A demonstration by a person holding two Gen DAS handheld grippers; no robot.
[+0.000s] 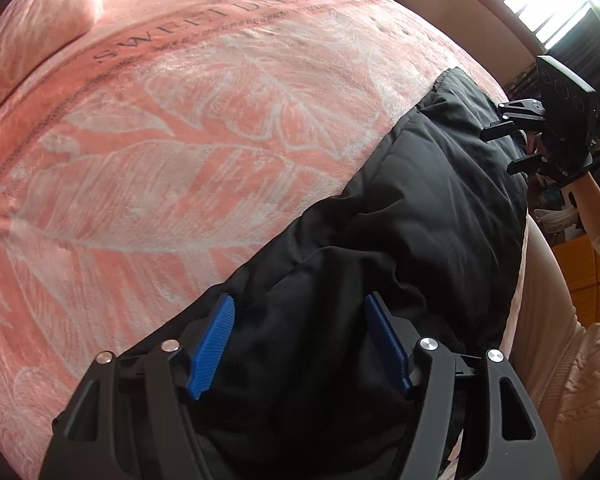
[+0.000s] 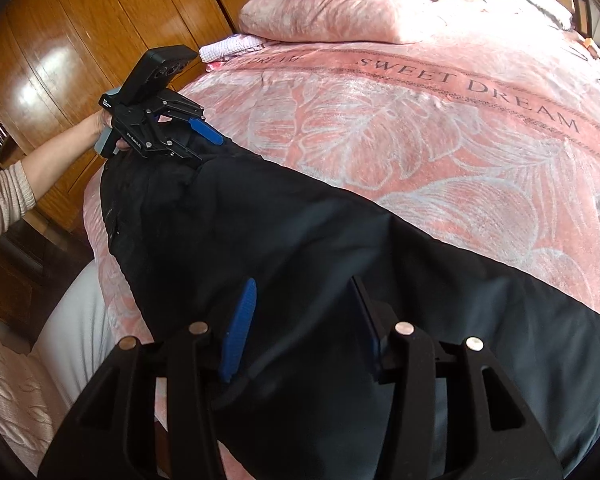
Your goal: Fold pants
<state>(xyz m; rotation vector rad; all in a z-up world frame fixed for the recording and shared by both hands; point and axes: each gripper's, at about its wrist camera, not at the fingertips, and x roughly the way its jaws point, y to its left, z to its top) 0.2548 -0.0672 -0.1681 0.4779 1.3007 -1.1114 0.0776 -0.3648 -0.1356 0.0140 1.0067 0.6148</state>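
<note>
Black padded pants (image 1: 412,208) lie stretched along the near edge of a pink bed; they also fill the lower right wrist view (image 2: 320,240). My left gripper (image 1: 300,312) is open, its blue pads (image 1: 214,344) straddling one end of the pants. It also shows in the right wrist view (image 2: 206,144), at the far end of the pants. My right gripper (image 2: 304,300) is open over the other end, blue pads (image 2: 240,328) spread above the cloth. In the left wrist view the right gripper (image 1: 500,146) hangs open just above the pants' far end.
A pink blanket (image 2: 440,128) with leaf pattern and "SWEET DREAM" lettering covers the bed. Pink pillows (image 2: 340,16) lie at the head. A wooden wardrobe (image 2: 80,40) stands beside the bed. A bright window (image 1: 548,4) is at the far right.
</note>
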